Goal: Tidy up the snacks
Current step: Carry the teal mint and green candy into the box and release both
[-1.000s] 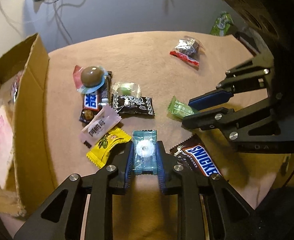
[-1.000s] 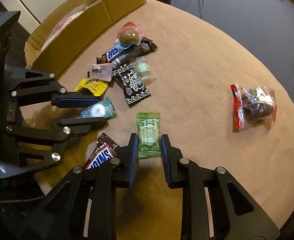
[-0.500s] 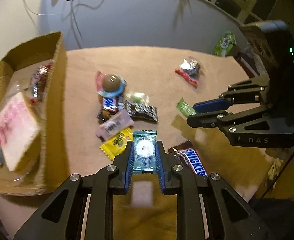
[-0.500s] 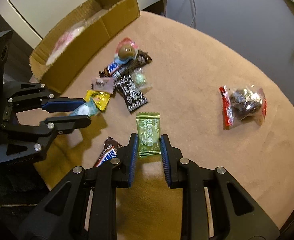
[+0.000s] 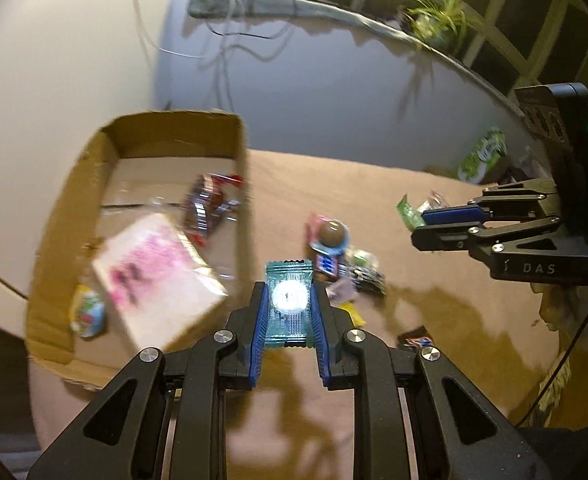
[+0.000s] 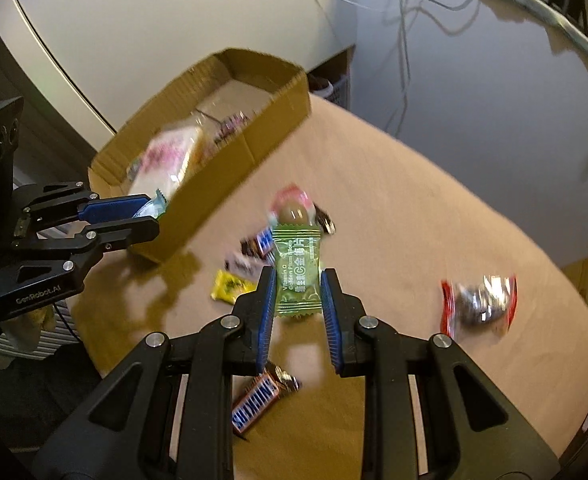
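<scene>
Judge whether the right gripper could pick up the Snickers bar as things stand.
Probably not: the right gripper is shut on the green candy, so its jaws are occupied, though the Snickers bar lies uncovered.

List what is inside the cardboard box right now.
Inside the cardboard box lie a pink-and-white packet, a dark red wrapped snack and a small colourful pack. Blur hides their labels, and whatever lies under the pink packet is covered.

My path left meets the open brown cardboard box's near wall point(image 5: 243, 216); scattered wrapped sweets point(image 6: 254, 264) crowd the tan table's point(image 6: 414, 216) middle, its far side lies open.
</scene>
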A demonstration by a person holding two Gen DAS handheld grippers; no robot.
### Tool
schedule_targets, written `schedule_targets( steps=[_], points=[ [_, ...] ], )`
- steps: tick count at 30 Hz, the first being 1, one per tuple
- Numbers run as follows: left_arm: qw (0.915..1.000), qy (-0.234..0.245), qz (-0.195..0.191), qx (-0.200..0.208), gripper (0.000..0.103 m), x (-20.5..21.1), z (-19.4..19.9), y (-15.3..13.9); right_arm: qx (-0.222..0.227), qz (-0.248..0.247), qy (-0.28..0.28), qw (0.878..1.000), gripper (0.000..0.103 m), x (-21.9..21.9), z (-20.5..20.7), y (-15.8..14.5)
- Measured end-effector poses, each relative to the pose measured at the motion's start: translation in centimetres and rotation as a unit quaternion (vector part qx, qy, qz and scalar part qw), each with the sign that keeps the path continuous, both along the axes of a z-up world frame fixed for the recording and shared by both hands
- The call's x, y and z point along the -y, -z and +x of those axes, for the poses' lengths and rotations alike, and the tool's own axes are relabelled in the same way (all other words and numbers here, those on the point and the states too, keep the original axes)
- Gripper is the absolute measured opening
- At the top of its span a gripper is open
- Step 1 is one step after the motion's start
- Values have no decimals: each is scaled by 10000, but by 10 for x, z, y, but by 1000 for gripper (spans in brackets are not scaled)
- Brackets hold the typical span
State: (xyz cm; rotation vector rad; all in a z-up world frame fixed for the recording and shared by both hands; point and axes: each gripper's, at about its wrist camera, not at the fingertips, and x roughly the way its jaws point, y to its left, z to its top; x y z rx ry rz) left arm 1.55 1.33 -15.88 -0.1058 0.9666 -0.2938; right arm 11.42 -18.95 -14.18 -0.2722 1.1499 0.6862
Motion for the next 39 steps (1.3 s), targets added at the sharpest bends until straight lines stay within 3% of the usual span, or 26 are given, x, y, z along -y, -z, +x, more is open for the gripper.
schedule_targets(
  steps=[16,28,39],
  points=[
    [9965,-811,119,157,19,-65,8,-4,243,65,-517,9983,24,-81,26,-21],
    [9935,-1116,192,70,19,-89,19,7,107,-33,-715,9974,24,-132,44,0],
    [9925,-1205,188,-10,20,-95,22,12,-29,-130,-767,9970,24,-146,49,15]
  ],
)
